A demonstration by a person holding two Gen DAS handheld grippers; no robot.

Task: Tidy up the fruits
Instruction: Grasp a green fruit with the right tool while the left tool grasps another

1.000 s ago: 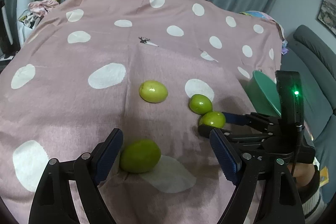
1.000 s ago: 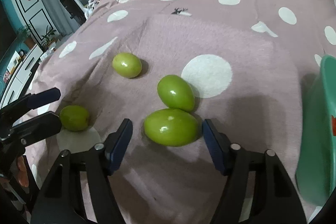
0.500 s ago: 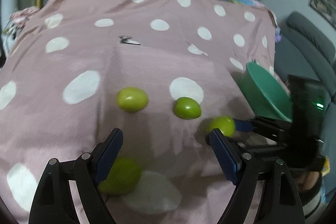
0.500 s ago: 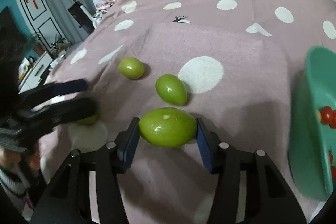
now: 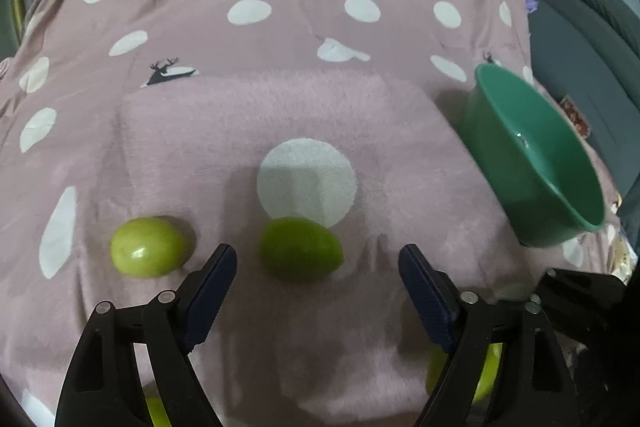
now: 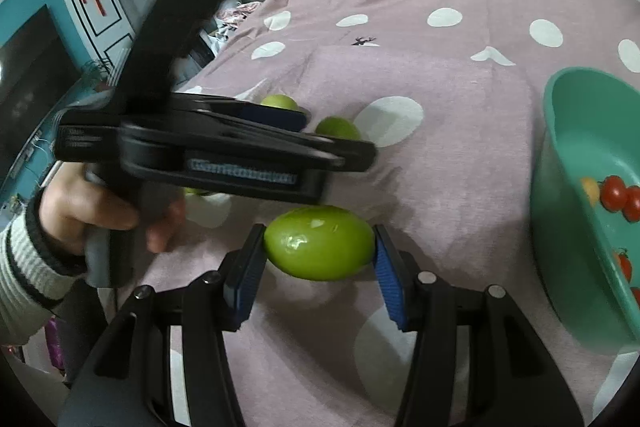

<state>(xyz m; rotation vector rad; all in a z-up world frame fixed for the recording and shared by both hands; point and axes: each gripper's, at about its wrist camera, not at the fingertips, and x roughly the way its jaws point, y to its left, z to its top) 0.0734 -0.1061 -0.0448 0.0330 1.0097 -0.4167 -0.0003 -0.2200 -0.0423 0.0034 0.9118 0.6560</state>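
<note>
My right gripper point(image 6: 320, 251) is shut on a glossy green oval fruit point(image 6: 320, 243), its blue pads pressing both ends, just above the pink dotted cloth point(image 6: 460, 147). A teal bowl point(image 6: 560, 187) with cherry tomatoes point(image 6: 616, 193) sits to its right. My left gripper point(image 5: 317, 255) is open and its jaws are closing. A second green fruit point(image 5: 301, 249) lies between its fingertips, untouched by the pads. A third green fruit point(image 5: 148, 247) rests left of the left finger. The bowl point(image 5: 532, 163) shows at the right there.
A hand point(image 6: 92, 211) in a striped sleeve holds the left tool across the right wrist view, hiding part of the cloth. Two green fruits point(image 6: 280, 101) point(image 6: 338, 128) peek out behind it. A grey sofa point(image 5: 592, 27) borders the far right.
My right gripper closed on the oval fruit and carried it nearer the bowl. My left gripper swept right, from the lower-left fruit to the middle one.
</note>
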